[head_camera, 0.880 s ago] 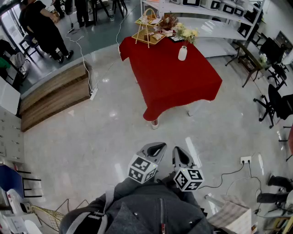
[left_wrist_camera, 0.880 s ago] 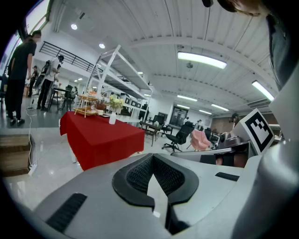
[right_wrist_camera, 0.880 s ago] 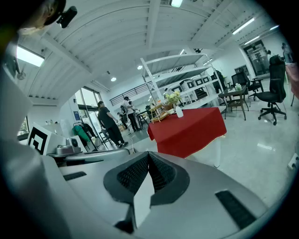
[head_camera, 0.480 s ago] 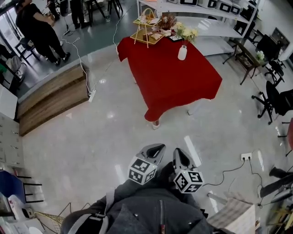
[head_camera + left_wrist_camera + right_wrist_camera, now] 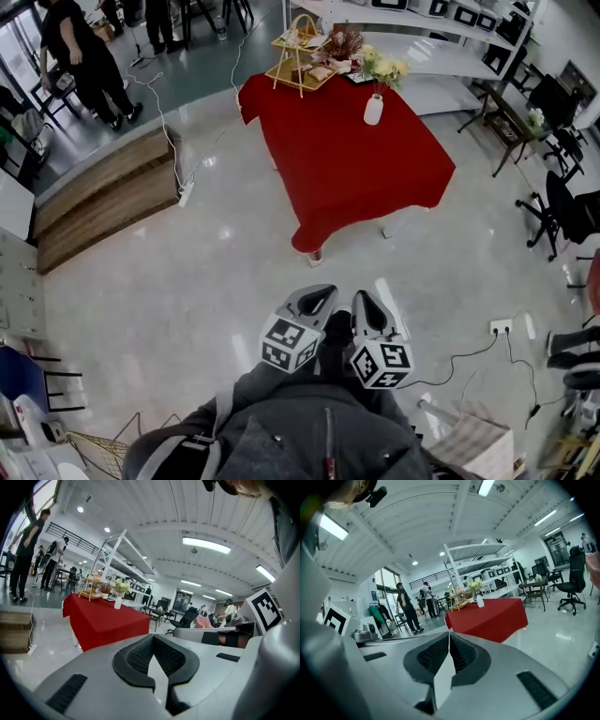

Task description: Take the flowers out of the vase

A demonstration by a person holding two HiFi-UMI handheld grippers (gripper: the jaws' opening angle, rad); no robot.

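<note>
Left gripper (image 5: 317,300) and right gripper (image 5: 367,314), both closed and empty, have barely edged forward. The vase (image 5: 373,109) by the table's (image 5: 356,178) far edge stays well apart (flowers (image 5: 382,67) untouched).

No legible text, seemingly.

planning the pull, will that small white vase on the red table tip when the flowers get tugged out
Probably tippy: the vase looks tall and narrow, standing upright, and the flowers spread wide above it. It looks smooth and white, perhaps ceramic, so it is likely slippery and breakable. It might also slide on the red cloth.
</note>
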